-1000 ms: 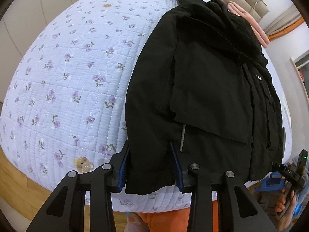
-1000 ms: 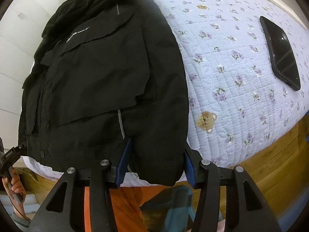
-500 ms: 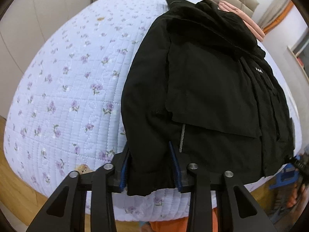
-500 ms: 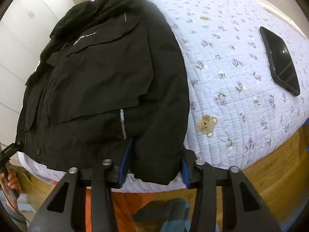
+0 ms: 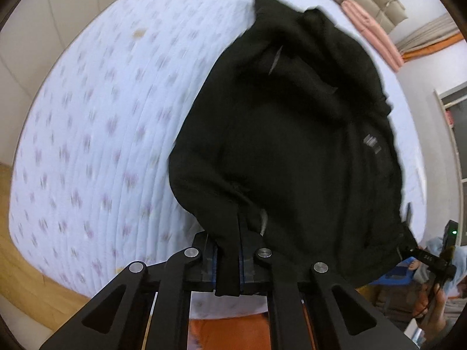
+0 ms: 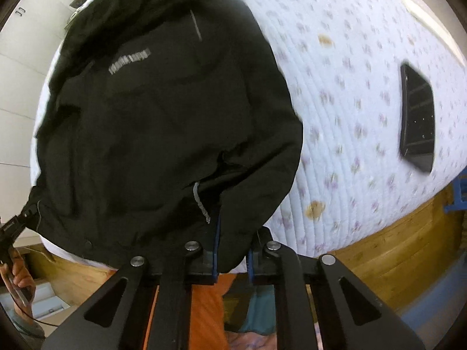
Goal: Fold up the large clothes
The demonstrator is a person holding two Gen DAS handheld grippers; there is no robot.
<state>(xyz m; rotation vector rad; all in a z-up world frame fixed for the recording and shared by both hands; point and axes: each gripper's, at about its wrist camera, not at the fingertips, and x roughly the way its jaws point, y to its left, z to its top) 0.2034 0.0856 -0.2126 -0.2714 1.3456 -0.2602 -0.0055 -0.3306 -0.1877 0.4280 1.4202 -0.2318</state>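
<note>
Both grippers – left (image 5: 228, 258), right (image 6: 232, 255) – clamped on black jacket (image 5: 292, 145) hem.

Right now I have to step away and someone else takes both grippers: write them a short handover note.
Left gripper: shut on the hem of the black jacket, near its one bottom corner.
Right gripper: shut on the hem at the other bottom corner.
Jacket: lies front up on the floral quilt, hood end far from you, with the hem raised off the bed edge. A black phone lies on the quilt to the right, clear of the jacket.
Done: both bottom corners gripped.
Left: probably carry the hem toward the hood to fold the jacket, then release.
</note>
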